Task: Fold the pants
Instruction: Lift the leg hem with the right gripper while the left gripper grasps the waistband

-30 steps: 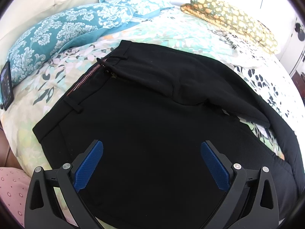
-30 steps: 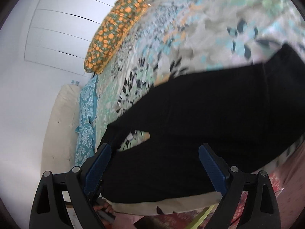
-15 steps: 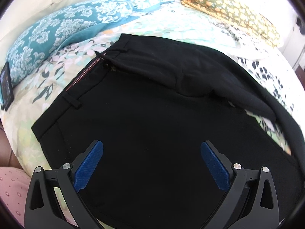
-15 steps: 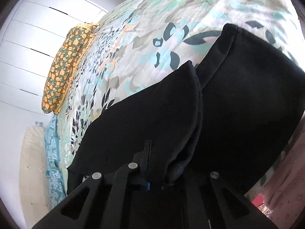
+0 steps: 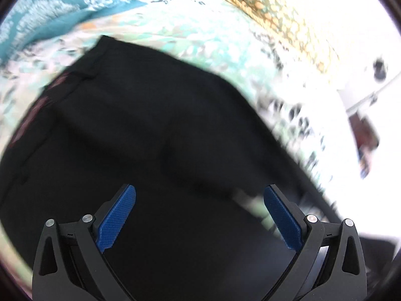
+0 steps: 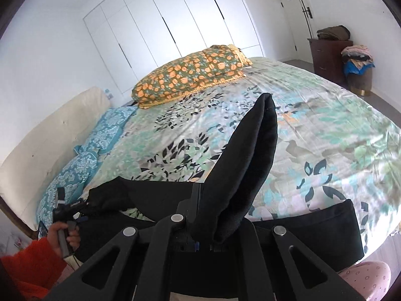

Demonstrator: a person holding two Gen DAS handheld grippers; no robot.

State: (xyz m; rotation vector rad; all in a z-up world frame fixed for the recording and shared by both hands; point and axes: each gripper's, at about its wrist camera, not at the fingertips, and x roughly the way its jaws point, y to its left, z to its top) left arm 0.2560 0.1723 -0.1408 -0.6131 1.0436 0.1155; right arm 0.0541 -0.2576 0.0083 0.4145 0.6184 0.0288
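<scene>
Black pants (image 5: 140,135) lie spread on a floral bedspread (image 5: 190,37), waistband to the upper left. My left gripper (image 5: 198,215) is open and empty, low over the seat and upper leg; this view is blurred. My right gripper (image 6: 203,235) is shut on a pant leg end (image 6: 248,160) and holds it lifted above the bed, the cloth standing up past the fingers. The rest of the pants (image 6: 155,195) lies below. The left gripper (image 6: 72,208) shows at the left of the right wrist view, held by a hand in an orange sleeve.
Teal patterned pillows (image 6: 82,163) lie along the cream headboard (image 6: 47,135). An orange-flowered cushion (image 6: 193,72) sits at the far side of the bed. White wardrobe doors (image 6: 163,25), a dark dresser (image 6: 328,52) and a clothes pile (image 6: 358,57) stand beyond.
My right gripper, shut on the leg end, has lifted it high off the bed and tilted up. My left gripper has moved fast to the right over the pants, blurring its view.
</scene>
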